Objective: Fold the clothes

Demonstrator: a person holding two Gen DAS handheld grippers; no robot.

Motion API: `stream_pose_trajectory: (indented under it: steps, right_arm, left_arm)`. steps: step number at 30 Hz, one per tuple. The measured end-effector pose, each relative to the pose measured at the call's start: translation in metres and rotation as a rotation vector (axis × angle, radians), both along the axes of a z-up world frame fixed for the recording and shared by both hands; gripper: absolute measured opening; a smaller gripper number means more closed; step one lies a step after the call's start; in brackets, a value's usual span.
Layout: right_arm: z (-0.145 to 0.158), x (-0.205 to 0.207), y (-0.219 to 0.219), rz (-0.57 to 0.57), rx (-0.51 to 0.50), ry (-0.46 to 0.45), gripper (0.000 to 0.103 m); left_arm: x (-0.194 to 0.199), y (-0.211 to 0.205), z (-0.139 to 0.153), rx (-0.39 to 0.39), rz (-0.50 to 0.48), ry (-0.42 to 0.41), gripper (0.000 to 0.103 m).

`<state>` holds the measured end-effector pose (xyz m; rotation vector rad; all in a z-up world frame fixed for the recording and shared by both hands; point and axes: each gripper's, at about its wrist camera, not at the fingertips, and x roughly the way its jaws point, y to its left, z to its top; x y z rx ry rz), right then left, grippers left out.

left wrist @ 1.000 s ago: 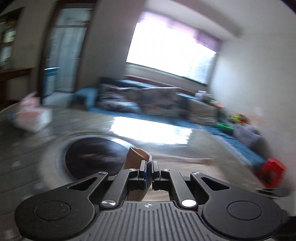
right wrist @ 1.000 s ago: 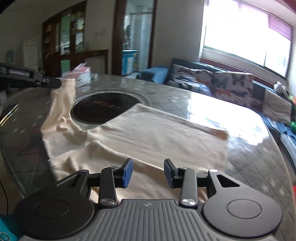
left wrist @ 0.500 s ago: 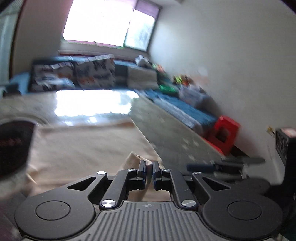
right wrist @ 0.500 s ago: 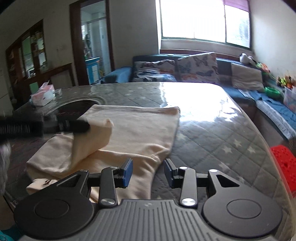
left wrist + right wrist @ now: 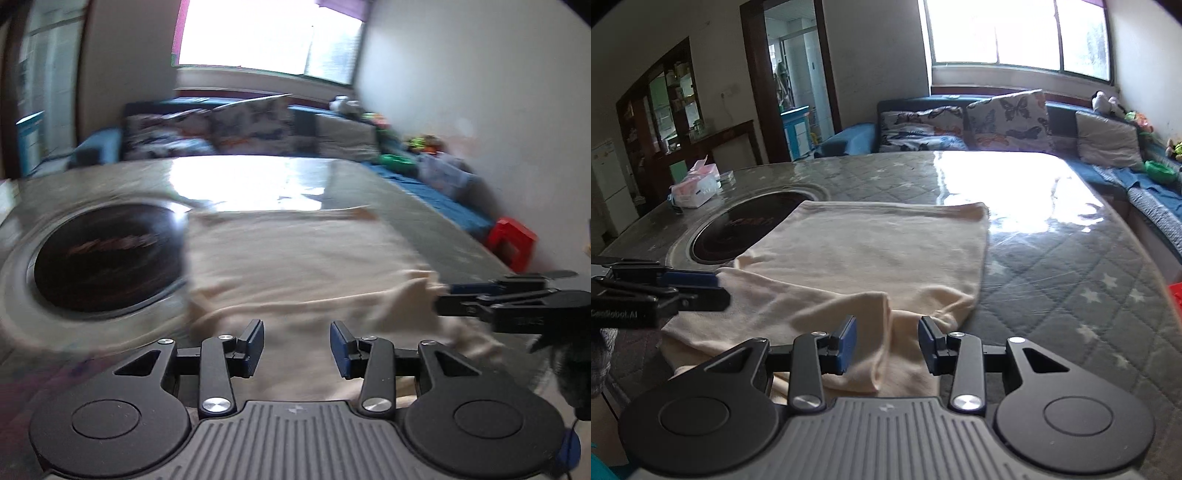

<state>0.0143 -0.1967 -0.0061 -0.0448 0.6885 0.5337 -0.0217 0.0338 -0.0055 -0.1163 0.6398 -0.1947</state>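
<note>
Left black two-finger gripper with blue pads [image 5: 297, 345] tilted downward, jaws just opened and gripping nothing; right black two-finger gripper with blue pads [image 5: 888, 345] angled down likewise, jaws parted and empty

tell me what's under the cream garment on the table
The cream garment lies on the grey quilted table cover, and its left edge overlaps the rim of the dark round inset. Its near part is folded over itself. Whatever else lies beneath the cloth is hidden.

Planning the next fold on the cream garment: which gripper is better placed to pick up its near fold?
Right, probably. The right gripper hangs open with the cream garment bunched between its jaws; the left gripper, just opened, hangs over flatter cloth.
</note>
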Motion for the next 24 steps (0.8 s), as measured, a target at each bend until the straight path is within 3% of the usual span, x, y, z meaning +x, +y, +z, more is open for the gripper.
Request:
stream_pose_trajectory:
  steps: [6,11,18,24]
  right_arm:
    - [-0.012,0.003,0.015,0.016,-0.036,0.055,0.034]
    - [-0.007,0.000,0.018,0.009,-0.046,0.050,0.006]
    - [0.024,-0.019,0.018,0.000,-0.070,-0.037,0.004]
    - [0.002,-0.014,0.011,-0.070,-0.113,0.033,0.007]
  left_arm:
    - [-0.001,0.027,-0.011,-0.011,0.085,0.026,0.043]
    - [0.000,0.028,-0.012,-0.013,0.086,0.022,0.043]
    - [0.001,0.032,-0.010,-0.009,0.072,0.007,0.043]
    - [0.006,0.028,-0.006,0.019,0.068,-0.011,0.041]
